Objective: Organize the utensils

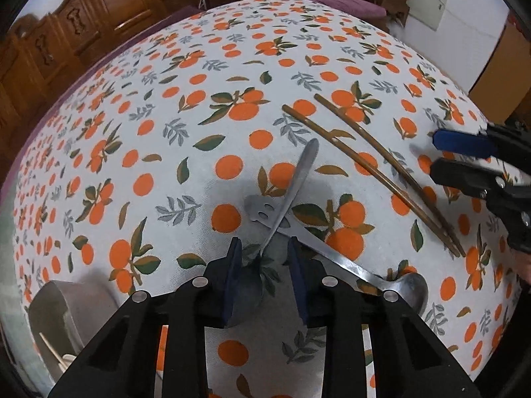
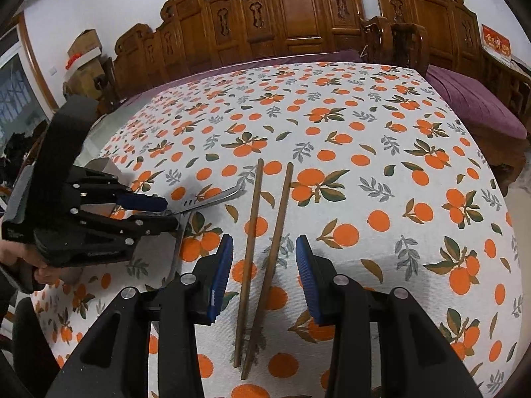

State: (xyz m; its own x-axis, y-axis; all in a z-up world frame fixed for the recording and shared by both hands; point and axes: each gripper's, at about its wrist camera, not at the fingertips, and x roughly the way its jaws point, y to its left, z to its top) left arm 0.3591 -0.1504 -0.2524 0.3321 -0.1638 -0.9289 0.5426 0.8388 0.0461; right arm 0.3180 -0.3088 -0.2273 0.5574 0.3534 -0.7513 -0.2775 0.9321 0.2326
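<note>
From my left wrist camera the table [image 1: 232, 76], under its cloth printed with oranges, runs wide and bare ahead of me, and its far edge stops just short of the carved wooden furniture [image 2: 298, 30] and a purple cushion [image 2: 478, 106]; the right wrist view shows the same open cloth to the right of the chopsticks [image 2: 262, 252]. At the near left edge sits a metal container [image 1: 63, 308] with pale sticks showing inside it. Two steel utensils lie crossed right in front of my left gripper [image 1: 265, 252]: a long-handled spoon [image 1: 391, 278] whose bowl lies to the right of my right finger and whose pierced handle end reaches up to the left, and a second utensil [image 1: 298, 179] whose handle runs up and away from between my fingers while its head sits low between the pads. Those fingers stand narrowly apart on either side of that head; I cannot tell whether the pads press on it. The two brown chopsticks lie side by side well to the right of the crossed pair. My right gripper [image 2: 264, 278] hangs over them, fingers [image 2: 220, 275] partly apart with both sticks running through the gap, touching neither pad. A hand [image 2: 20, 252] grips the left tool at the edge of the right view.
</note>
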